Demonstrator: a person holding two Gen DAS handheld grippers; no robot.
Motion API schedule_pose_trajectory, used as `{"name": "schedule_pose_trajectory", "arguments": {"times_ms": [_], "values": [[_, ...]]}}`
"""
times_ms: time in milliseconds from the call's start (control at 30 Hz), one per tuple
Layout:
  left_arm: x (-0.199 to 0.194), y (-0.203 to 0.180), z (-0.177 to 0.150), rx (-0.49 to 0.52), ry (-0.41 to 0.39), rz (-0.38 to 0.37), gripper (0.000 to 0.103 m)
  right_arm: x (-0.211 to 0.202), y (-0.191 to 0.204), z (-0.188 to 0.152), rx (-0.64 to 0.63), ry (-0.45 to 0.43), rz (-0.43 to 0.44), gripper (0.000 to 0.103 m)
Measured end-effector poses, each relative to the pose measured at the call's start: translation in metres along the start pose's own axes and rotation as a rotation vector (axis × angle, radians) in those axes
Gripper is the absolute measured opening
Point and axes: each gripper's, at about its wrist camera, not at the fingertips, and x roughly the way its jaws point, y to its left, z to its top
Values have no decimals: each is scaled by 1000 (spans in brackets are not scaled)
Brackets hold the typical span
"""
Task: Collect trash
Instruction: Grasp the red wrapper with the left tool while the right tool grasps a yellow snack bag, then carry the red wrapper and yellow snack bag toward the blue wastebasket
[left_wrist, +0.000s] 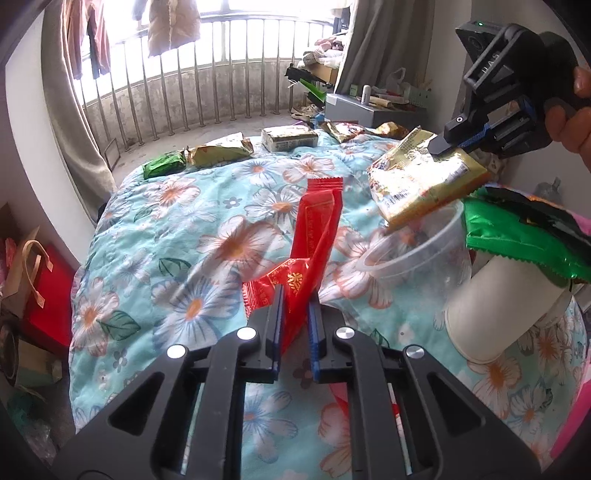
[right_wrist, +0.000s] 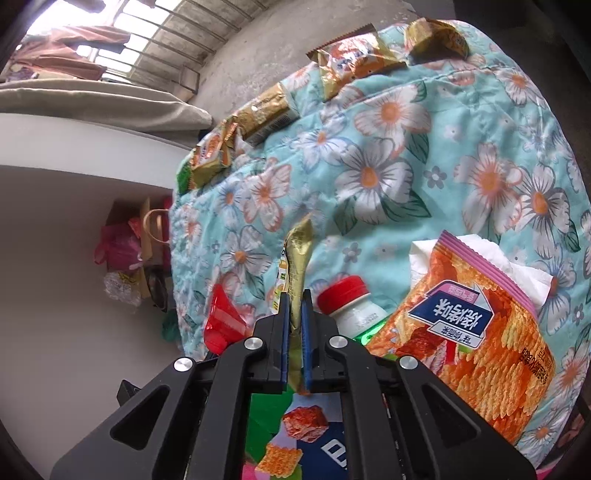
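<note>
Red wrapper (left_wrist: 314, 243) in left gripper (left_wrist: 295, 325), floral quilt (left_wrist: 207, 221) beyond.

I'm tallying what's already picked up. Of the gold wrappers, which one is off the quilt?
The gold wrapper pinched in the right tool, hanging over the clear plastic cup. The other gold packets lie flat along the quilt's far edge.

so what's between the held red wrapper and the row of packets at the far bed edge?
Bare floral quilt between red wrapper and gold packet; left wrist view.
</note>
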Motion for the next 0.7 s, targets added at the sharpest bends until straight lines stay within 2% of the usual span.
{"name": "schedule_pose_trajectory", "arguments": {"times_ms": [200,267,500,700], "values": [[-17,10,2,-49,-45,-2,6,-18,9,-7,-30,-59,65,5],[-24,13,2,-68,-61,-5,1,-28,12,-10,-35,-85,108,5],[-59,22,3,-131,-140,-23,1,-65,22,-33,-54,-180,245,4],[-95,27,5,-159,-195,-31,0,-95,15,-63,-48,-250,356,4]]}}
